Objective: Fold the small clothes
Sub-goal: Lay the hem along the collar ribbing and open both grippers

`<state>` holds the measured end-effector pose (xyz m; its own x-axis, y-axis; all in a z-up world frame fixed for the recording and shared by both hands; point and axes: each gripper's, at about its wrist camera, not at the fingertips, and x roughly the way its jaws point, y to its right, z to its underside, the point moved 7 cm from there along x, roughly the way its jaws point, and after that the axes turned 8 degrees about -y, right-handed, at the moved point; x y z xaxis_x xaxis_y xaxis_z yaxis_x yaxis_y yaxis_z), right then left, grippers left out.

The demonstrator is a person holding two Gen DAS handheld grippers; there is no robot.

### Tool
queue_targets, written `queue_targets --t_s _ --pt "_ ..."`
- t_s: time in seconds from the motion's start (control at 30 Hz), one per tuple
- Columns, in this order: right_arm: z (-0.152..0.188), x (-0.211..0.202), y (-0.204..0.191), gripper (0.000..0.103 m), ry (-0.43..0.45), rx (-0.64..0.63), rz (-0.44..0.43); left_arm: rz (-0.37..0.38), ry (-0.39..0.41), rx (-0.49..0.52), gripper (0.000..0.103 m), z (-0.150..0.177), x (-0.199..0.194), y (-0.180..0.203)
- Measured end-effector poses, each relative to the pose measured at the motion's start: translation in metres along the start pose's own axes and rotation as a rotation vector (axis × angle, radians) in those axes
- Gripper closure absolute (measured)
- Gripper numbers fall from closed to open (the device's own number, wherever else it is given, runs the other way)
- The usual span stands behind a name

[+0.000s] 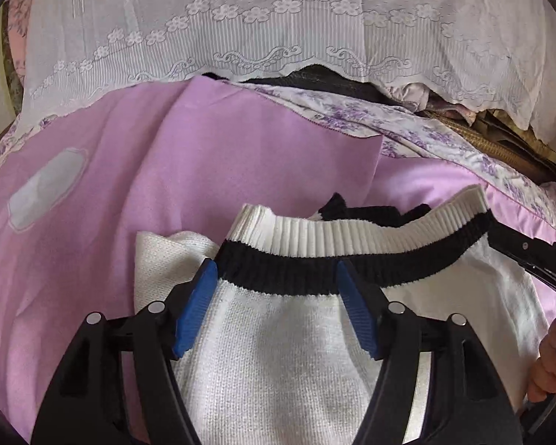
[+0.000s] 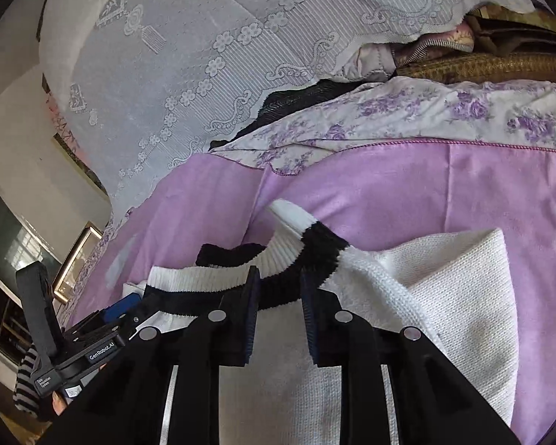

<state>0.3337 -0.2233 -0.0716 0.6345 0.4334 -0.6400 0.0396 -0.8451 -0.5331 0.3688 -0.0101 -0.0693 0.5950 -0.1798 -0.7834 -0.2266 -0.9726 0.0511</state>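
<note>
1. Lower centre of the left wrist view: left hand-held gripper (image 1: 278, 309), jaws standing wide, blue pads (image 1: 195, 307) poised above the white knit, gripping nothing as far as can be told.
2. Lower centre of the right wrist view: right hand-held gripper (image 2: 278, 313), jaws much narrower, black band of the hem running through the gap between them; whether the pads actually pinch the knit cannot be told from here.
3. Just beyond both sets of fingers: small white knitted sweater (image 1: 278, 352), lying on the pink bedspread (image 1: 129, 170), ribbed white-and-black hem (image 1: 352, 244) bunched and curving across mid-frame.
4. Right of centre in the right wrist view: one flap of the knit (image 2: 463, 296) doubled over onto the body, probably a first fold made; another corner (image 1: 166, 256) showing at centre left of the left wrist view, lying flat on the bedspread.
5. Judging by that: folding begun, not finished. Hem rumpled and lifted, edges not squared, no neat compact bundle; further folding and smoothing still owed.
6. Lower right edge of the left wrist view: a person's fingers (image 1: 548, 363) wrapped round the other tool's handle.
7. Farther back: floral purple sheet edge (image 2: 426, 111), then a white lace cover (image 1: 241, 29) filling the upper frame, with dark and brown bedding (image 2: 482, 66) piled under it at upper right. No other small clothes clearly seen waiting.
</note>
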Motion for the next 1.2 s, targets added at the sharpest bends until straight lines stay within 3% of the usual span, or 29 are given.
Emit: queue_targets --t_s 0.1,0.13,0.17,0.23,0.37,0.5,0.57,0.6,0.63,0.83,0.9,1.07,1.2 --pt "0.003 0.009 0.004 0.065 -0.02 -0.013 0.052 -0.151 0.032 0.053 0.013 0.003 -0.003 0.002" --pt "0.002 0.014 0.014 0.066 -0.023 0.008 0.09 -0.216 0.03 0.066 0.012 0.005 0.003 -0.001" --pt "0.002 0.018 0.026 0.07 -0.028 0.037 0.096 -0.276 0.013 0.078 0.012 0.006 0.011 -0.004" --pt "-0.001 0.02 0.045 0.098 -0.017 0.082 0.091 -0.316 -0.029 0.081 0.009 0.01 0.026 -0.01" --pt "-0.002 0.014 0.062 0.101 0.014 0.154 0.073 -0.371 0.011 0.092 0.007 0.009 0.017 -0.01" --pt "-0.004 0.002 0.047 0.096 0.08 0.082 0.132 -0.391 0.071 0.12 0.007 0.007 0.005 -0.003" --pt "-0.006 -0.004 0.036 0.082 0.112 0.03 0.148 -0.395 0.094 0.134 0.007 0.007 0.001 0.001" --pt "-0.006 -0.006 0.032 0.068 0.128 0.008 0.165 -0.398 0.098 0.138 0.007 0.008 0.0 0.001" --pt "-0.007 -0.008 0.03 0.064 0.141 -0.007 0.181 -0.401 0.099 0.142 0.007 0.008 0.0 0.003" --pt "-0.005 0.007 0.041 0.062 0.069 -0.002 0.229 -0.392 0.096 0.134 0.007 0.007 0.0 0.002" --pt "-0.004 0.011 0.047 0.062 0.055 0.032 0.205 -0.39 0.092 0.13 0.007 0.008 0.001 0.001" --pt "-0.004 0.005 0.054 0.068 0.08 0.076 0.182 -0.382 0.084 0.119 0.007 0.008 0.003 0.0" --pt "-0.002 -0.016 0.04 0.064 0.187 0.015 0.219 -0.368 0.075 0.112 0.007 0.008 0.005 -0.002"
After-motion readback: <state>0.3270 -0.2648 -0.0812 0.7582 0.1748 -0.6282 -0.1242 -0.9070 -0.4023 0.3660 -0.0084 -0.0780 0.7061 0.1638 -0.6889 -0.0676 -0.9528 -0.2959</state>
